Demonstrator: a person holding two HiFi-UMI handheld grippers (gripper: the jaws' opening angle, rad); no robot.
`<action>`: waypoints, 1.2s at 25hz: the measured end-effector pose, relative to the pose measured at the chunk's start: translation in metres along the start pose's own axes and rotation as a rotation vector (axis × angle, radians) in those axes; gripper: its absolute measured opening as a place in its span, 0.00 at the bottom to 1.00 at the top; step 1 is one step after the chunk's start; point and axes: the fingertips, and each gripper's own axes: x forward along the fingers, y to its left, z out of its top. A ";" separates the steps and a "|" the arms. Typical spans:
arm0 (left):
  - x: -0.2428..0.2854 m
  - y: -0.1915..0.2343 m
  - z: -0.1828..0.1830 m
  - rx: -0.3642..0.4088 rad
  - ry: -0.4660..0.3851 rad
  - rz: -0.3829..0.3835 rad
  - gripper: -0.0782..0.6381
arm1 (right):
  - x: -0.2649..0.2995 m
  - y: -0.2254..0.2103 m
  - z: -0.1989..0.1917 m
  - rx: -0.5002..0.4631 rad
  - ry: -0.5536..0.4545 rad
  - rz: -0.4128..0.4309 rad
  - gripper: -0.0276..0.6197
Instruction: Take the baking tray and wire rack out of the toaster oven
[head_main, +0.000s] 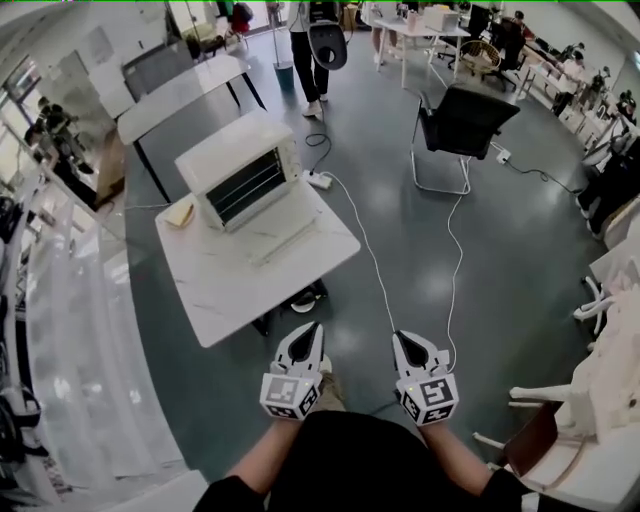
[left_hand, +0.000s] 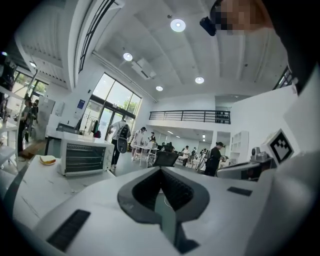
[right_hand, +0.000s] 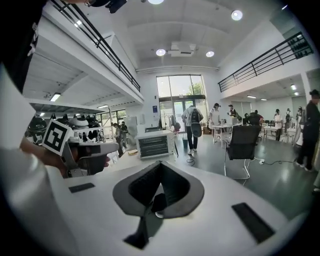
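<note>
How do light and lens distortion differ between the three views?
Head view: strong fisheye, the table edges bow, the light is even, the oven is sharp. Left gripper view: black round border, ceiling lamps flare. Right gripper view: same border, the window glows bright, the railing curves.

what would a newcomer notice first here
The white boxy toaster oven on the white square table, upper left in the head view, draws the eye first. Nearer the camera, the left gripper and right gripper are held side by side over the grey floor, both shut and empty.
</note>
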 end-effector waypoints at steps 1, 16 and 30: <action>0.009 0.013 0.001 -0.016 0.008 -0.004 0.13 | 0.015 0.001 0.005 -0.005 0.008 0.006 0.08; 0.085 0.210 0.023 -0.205 0.034 0.019 0.13 | 0.236 0.055 0.073 -0.005 0.080 0.130 0.08; 0.072 0.292 0.044 -0.278 -0.070 0.242 0.13 | 0.340 0.091 0.100 -0.010 0.092 0.256 0.08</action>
